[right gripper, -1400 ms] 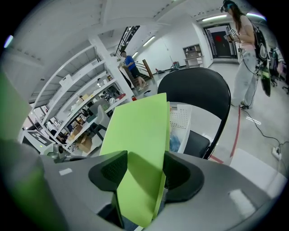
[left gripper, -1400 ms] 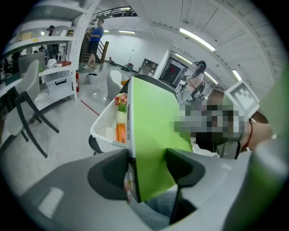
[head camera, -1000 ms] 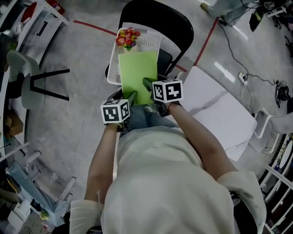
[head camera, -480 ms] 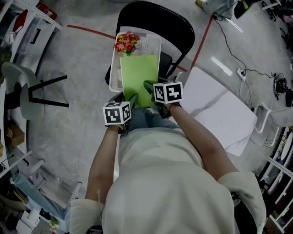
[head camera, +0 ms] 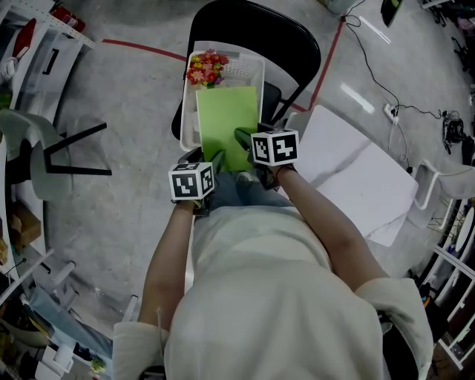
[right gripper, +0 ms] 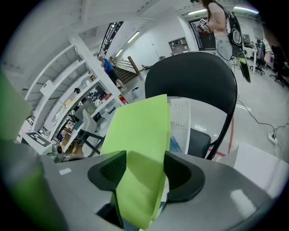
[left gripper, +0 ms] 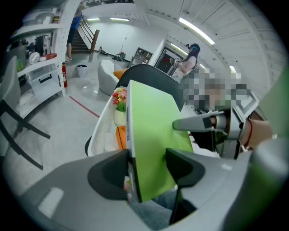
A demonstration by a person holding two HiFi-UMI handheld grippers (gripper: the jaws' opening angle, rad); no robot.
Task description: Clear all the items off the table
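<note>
We are seeing left gripper (head camera: 212, 161) and right gripper (head camera: 247, 139) both pinching the green book (head camera: 226, 122) above the basket (head camera: 186, 111); uneven release risks crushing the flowers (head camera: 206, 67).

The book (head camera: 226, 122) is lime green, the basket (head camera: 249, 68) white, the chair (head camera: 256, 24) black, the flowers (head camera: 206, 67) red and yellow.

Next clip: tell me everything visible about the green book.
The green book is flat and rectangular, with a plain bright green cover and pale page edges along one side. It slants lengthwise over the white basket on the black chair, far end near the flowers. The left tongs and right tongs clamp its near end.
</note>
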